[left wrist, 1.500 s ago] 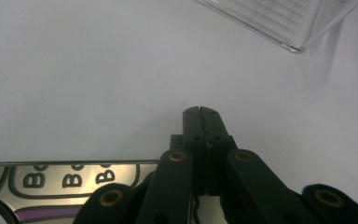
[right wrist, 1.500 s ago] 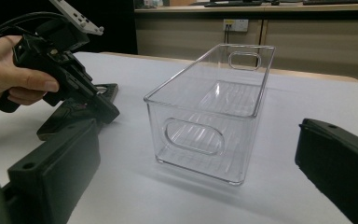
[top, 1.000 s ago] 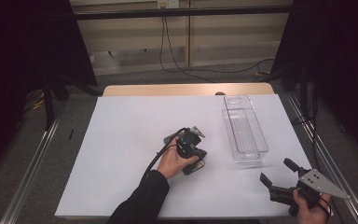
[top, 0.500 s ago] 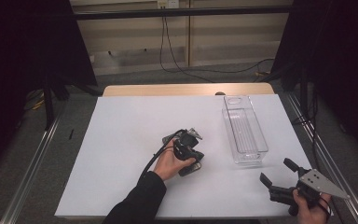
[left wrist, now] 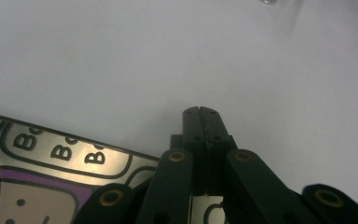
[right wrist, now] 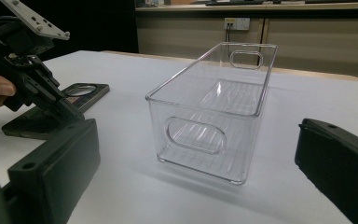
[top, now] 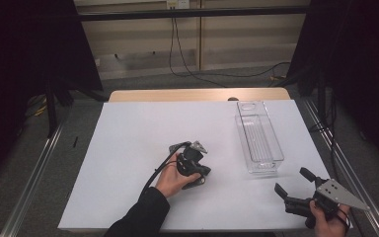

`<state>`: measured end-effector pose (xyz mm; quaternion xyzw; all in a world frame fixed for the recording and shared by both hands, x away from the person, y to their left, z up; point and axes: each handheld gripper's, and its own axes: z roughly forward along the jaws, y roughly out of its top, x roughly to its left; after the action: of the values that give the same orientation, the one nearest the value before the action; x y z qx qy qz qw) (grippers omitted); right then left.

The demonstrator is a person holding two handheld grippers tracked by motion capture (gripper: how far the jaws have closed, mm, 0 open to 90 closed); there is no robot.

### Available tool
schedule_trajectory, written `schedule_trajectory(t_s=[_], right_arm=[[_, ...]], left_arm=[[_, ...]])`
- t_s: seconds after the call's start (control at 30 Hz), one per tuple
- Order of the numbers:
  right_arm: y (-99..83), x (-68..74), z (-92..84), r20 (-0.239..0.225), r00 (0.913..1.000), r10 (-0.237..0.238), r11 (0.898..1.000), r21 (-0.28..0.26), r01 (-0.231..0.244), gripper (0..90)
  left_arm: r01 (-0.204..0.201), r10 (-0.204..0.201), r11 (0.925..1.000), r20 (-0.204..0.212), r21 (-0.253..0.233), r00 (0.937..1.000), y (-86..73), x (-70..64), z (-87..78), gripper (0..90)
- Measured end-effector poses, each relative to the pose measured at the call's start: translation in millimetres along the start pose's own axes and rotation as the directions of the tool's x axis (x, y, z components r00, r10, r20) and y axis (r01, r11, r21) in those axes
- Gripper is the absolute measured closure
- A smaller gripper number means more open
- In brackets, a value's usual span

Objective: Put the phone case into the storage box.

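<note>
Left gripper (top: 199, 174), jaws pressed together, pins a flat card (left wrist: 60, 175) mid-table, probably to slide it; right gripper (top: 296, 190), spread, waits at the table's near right corner beside the clear bin (top: 257, 138).

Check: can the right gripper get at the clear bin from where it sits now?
Probably yes. The right gripper sits open near the table's front right corner, and bare white table lies between its jaws and the clear bin. The left gripper is off to the side over a flat dark object.
</note>
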<state>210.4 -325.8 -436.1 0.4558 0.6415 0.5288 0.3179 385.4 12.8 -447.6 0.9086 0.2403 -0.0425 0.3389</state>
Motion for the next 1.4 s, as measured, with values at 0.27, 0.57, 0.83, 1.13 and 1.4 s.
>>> schedule_trajectory(t_s=[0.27, 0.57, 0.83, 1.13, 1.4], right_arm=[[0.0, -0.3, -0.3, 0.000, 1.0000, -0.001, 1.000, -0.002, 0.001, 0.0], [0.1, 0.2, 0.1, 0.002, 1.0000, 0.003, 1.000, -0.002, -0.003, 0.0], [0.1, 0.0, -0.1, -0.001, 1.0000, -0.003, 1.000, 0.000, 0.003, 0.0], [0.1, 0.1, -0.1, 0.001, 1.0000, -0.003, 1.000, -0.001, 0.003, 0.0], [0.1, 0.1, 0.0, -0.002, 1.0000, -0.004, 1.000, 0.000, 0.004, 0.0]], left_arm=[[0.006, -0.006, 1.0000, 0.014, 0.005, 0.9999, -9.9, -3.6, -7.7, 90.0], [-0.009, 0.008, 0.9999, 0.021, 0.012, 0.9997, -20.0, -11.2, -14.7, 90.0], [-0.007, 0.006, 0.9999, 0.029, 0.009, 0.9996, -30.0, -13.0, -22.1, 90.0], [0.007, -0.008, 0.9999, 0.030, 0.008, 0.9995, -38.5, -11.0, -29.5, 90.0], [0.015, -0.015, 0.9999, 0.034, -0.001, 0.9993, -45.7, -8.2, -35.4, 90.0]])
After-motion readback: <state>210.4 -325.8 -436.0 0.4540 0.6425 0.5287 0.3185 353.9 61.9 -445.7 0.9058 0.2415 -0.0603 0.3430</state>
